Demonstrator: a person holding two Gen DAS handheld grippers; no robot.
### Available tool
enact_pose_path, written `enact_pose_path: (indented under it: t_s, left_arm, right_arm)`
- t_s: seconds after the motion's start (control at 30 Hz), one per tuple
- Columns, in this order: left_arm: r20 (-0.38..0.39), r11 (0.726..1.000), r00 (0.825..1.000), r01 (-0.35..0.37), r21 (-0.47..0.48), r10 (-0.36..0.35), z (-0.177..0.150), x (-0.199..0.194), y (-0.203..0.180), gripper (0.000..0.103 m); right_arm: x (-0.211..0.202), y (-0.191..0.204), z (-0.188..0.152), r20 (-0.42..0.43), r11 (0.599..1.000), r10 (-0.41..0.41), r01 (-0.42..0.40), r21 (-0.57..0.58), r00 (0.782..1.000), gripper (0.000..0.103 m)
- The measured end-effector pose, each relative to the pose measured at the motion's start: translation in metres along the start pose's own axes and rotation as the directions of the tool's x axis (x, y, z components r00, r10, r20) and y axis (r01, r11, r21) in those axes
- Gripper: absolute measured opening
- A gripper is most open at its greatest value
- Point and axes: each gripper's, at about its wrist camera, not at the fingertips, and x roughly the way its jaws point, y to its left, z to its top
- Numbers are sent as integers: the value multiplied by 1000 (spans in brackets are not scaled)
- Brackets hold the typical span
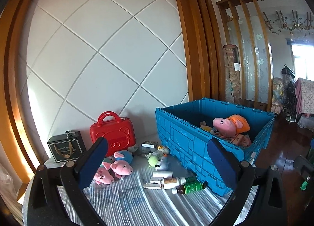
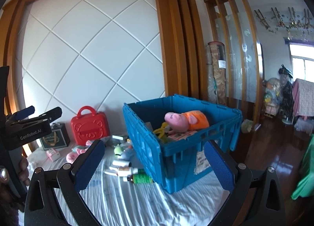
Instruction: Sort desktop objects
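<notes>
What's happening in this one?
A person holds a gripper in each hand over a cloth-covered table, sorting clutter. Both the left gripper and the right gripper are open and empty. A pig plush already lies in the blue bin. More plush toys, bottles, a red case and a black box are outside it.

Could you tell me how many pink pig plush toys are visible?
3: one in the blue crate, two side by side on the cloth before the red case. Others may be hidden.
</notes>
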Motion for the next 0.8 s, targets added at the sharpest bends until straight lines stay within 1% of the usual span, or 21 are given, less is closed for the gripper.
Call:
enact_pose_path:
  t_s: [0.1,0.27,0.4,0.53,0.8]
  left_arm:
    - [-11,1000,1000,0,4,0,-6,-2,-8,103]
    - [-59,1000,998,5,22,-4,-25,0,-24,103]
    - [-74,1000,997,3,29,0,-38,-3,-31,103]
    - [-87,1000,996,2,25,0,-43,-6,-33,103]
    - [-64,999,998,-9,44,12,-42,-21,-35,103]
  right_arm:
    - [0,-3,-9,-5,1000,-10,10,-18,1000,103]
    - [4,-6,-27,-52,999,-10,7,-46,999,103]
    - [2,-13,-32,-58,999,-12,9,-41,998,103]
    - [-2,-20,-34,-59,999,-17,14,-44,998,103]
    - [-10,-24,-32,-53,999,0,-2,-40,999,103]
